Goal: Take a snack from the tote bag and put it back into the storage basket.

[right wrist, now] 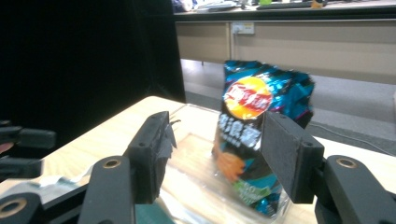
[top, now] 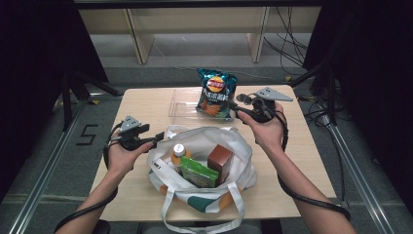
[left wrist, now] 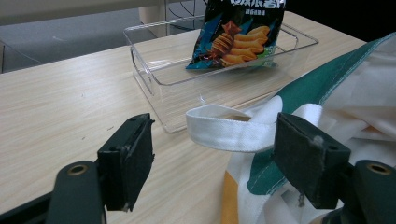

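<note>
While the chip bag [top: 216, 93] stands in the clear tray [top: 181, 103] at the table's far side, the right gripper [top: 238, 105] beside it has wide, empty jaws; the left gripper [top: 158, 138], also wide, straddles the tote bag's [top: 234, 146] handle [left wrist: 229, 133].

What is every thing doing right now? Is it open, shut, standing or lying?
Chip bag: sealed, standing in the tray.
Clear tray: upright, holding the chip bag.
Tote bag: open, things inside.
Bottle: capped, in the tote.
Left gripper: open by a handle.
Right gripper: open, holding nothing.
</note>
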The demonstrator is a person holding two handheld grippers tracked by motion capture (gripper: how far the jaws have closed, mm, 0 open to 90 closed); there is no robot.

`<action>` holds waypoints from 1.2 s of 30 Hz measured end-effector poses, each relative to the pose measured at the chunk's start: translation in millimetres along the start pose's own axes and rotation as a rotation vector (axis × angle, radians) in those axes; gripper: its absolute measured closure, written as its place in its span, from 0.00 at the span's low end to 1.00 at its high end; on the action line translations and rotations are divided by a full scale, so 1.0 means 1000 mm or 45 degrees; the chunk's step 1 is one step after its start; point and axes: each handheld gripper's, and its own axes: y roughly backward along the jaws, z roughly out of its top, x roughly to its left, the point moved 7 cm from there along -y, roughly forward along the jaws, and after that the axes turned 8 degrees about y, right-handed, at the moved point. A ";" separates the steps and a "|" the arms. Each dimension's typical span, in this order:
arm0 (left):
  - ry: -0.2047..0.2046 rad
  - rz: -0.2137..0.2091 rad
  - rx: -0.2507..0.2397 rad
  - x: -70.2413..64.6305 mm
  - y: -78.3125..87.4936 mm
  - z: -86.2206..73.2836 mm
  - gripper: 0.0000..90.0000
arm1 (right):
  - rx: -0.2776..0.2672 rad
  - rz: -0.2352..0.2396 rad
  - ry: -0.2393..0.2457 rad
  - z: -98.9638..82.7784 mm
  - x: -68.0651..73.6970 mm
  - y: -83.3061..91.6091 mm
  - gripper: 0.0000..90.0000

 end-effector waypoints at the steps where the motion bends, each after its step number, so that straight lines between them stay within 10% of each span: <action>1: -0.002 0.003 0.001 0.000 0.000 0.000 0.31 | 0.004 0.013 -0.003 -0.001 0.004 0.002 0.48; 36: 0.014 -0.001 -0.011 0.001 0.003 -0.001 0.31 | 0.016 0.158 -0.008 -0.034 0.055 0.071 0.46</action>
